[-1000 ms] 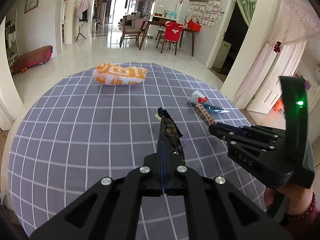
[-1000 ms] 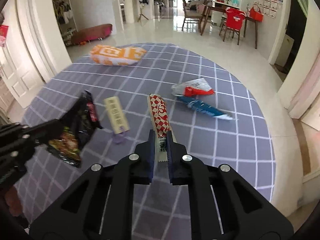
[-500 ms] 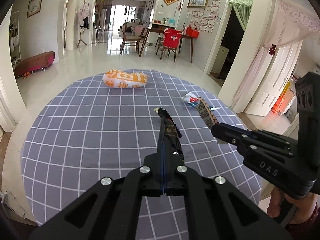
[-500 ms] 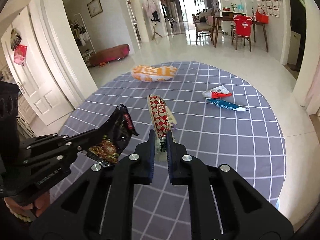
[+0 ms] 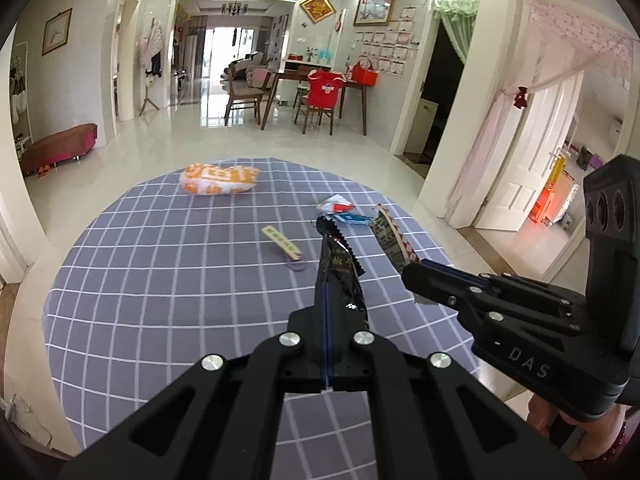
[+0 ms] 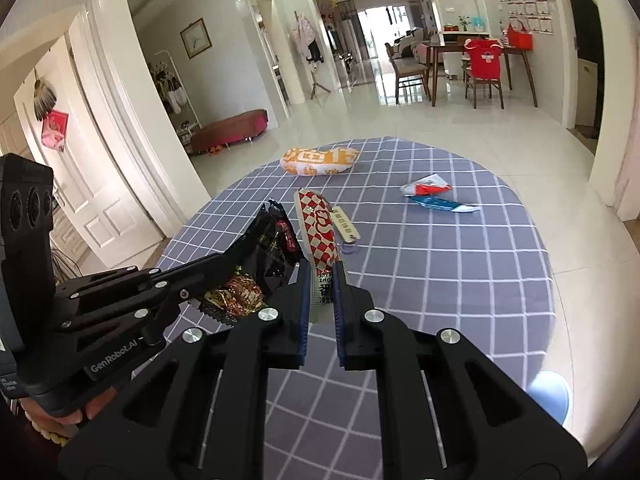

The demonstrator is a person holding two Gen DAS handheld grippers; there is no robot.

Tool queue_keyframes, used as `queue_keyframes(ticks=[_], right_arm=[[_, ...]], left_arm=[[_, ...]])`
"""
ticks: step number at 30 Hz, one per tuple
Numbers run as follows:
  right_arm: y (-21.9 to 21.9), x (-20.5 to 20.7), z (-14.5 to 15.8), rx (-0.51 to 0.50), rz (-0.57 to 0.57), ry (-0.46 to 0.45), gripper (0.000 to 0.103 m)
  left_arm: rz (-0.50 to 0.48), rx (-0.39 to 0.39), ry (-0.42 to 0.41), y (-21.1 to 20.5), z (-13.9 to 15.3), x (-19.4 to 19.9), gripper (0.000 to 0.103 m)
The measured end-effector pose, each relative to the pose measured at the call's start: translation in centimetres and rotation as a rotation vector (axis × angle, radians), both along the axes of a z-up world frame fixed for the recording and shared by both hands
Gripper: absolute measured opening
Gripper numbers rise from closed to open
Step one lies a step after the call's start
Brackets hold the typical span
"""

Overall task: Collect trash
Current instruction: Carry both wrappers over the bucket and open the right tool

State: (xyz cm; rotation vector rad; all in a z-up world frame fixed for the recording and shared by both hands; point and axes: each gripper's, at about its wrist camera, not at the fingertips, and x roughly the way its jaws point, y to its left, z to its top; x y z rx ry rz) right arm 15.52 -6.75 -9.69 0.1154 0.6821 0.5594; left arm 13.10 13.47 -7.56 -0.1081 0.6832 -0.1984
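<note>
Now left tool point(image 5: 327, 280) clamps black wrapper point(image 5: 338, 264), right tool point(image 6: 320, 292) pinches checkered wrapper point(image 6: 318, 232); both lifted off counter point(image 6: 460, 264), likely for disposal.

Two grippers, each clamping one wrapper: one black wrapper point(image 6: 268, 252) centre-left, one red-checked wrapper point(image 6: 318, 232) mid-frame. Lying on the one checked tablecloth point(image 6: 460, 280): one orange bag point(image 6: 320, 160), one yellow strip point(image 6: 346, 226), seemingly two crumpled wrappers point(image 6: 434, 197) (overlapping, upper right).
</note>
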Motion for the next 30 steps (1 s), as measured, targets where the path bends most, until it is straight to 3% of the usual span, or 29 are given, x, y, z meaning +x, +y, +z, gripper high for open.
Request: queue_keyframes(ticks=[12,20,30], right_arm=[[-11.4,-2.4,-1.1,0.063,-0.149,0.004,0.011],[-21.5,-4.1,-3.8,0.071,-0.315,0.036,0.011],[-30.6,-5.4,-7.7,0.069,-0.479,0.108,0.011]], left_arm=[[-0.152,0.023,0.030,-10.1,-0.5,0.5,0.000],[-0.304,0.030,0.090,-19.7,-3.2,2.3,0.000],[-0.431,-0.002,0.204,-28.4,-7.8,5.9,0.000]])
